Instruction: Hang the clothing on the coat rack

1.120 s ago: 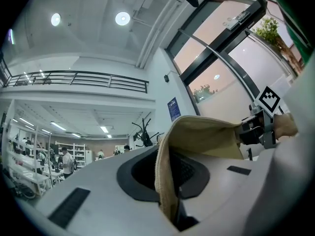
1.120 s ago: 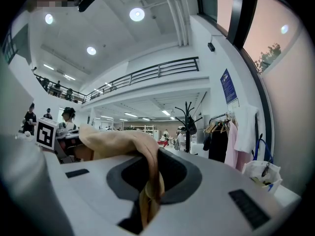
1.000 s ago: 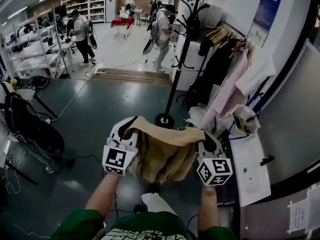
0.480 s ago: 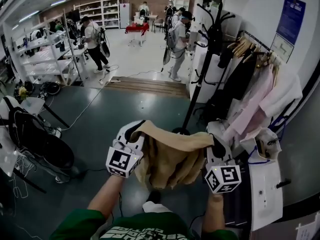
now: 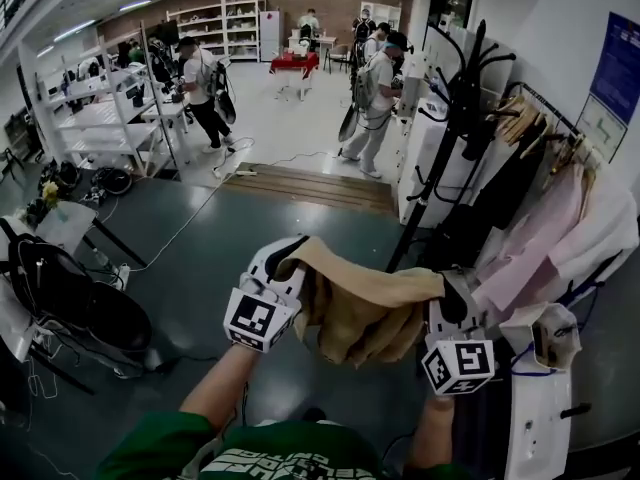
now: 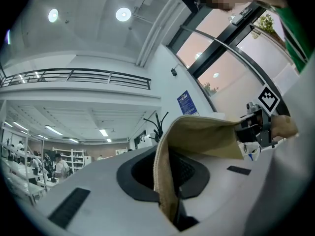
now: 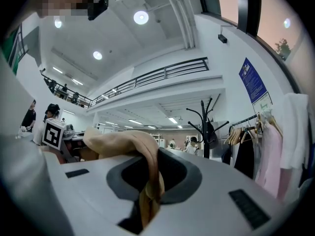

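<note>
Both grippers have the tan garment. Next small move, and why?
Probably lift both grippers up and forward-right, toward the top of the coat rack. The left gripper and right gripper are each shut on an edge of the tan garment, which sags between them, well below the rack's hooks and not touching the rack.

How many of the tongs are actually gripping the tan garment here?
2. The left tongs pinch the tan garment at its left edge; the right tongs pinch its right edge, with the cloth spanning between them. Neither grip is hidden.
</note>
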The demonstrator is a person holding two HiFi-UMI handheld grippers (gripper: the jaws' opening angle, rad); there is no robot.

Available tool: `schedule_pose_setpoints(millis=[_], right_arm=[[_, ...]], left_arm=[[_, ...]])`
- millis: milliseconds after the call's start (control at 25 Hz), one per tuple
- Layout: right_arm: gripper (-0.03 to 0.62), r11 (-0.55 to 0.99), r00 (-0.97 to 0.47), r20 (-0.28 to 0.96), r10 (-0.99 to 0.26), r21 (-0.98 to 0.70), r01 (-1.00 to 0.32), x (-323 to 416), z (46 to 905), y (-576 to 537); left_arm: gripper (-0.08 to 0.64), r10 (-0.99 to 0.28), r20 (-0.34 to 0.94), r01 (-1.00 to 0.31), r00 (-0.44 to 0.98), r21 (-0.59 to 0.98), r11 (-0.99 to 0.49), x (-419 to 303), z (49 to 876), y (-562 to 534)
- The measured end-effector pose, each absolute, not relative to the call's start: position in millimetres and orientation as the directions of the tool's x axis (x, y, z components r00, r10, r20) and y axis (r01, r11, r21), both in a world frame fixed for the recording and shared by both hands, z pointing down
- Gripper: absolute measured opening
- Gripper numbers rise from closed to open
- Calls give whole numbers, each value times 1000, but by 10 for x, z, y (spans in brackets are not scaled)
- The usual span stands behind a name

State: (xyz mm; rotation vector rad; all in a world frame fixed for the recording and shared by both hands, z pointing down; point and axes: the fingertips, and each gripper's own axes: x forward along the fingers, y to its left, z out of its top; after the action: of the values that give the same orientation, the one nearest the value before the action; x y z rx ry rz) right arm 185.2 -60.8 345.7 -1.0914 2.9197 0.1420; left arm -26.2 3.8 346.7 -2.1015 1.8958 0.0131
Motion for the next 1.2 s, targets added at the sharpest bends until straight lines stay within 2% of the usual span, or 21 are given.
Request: schedule_pose_setpoints(millis=[520, 1200], right_arm=[[37, 719, -722, -42, -691, 62, -692, 1385, 3449, -1666], [37, 475, -484, -86, -871, 108, -873, 799, 3081, -2654]], left_arm=[[20, -958, -240, -970, 155, -221, -102, -755, 3416, -1118], [18, -853, -314, -906, 418, -214, -365, -1427, 3026, -2749]])
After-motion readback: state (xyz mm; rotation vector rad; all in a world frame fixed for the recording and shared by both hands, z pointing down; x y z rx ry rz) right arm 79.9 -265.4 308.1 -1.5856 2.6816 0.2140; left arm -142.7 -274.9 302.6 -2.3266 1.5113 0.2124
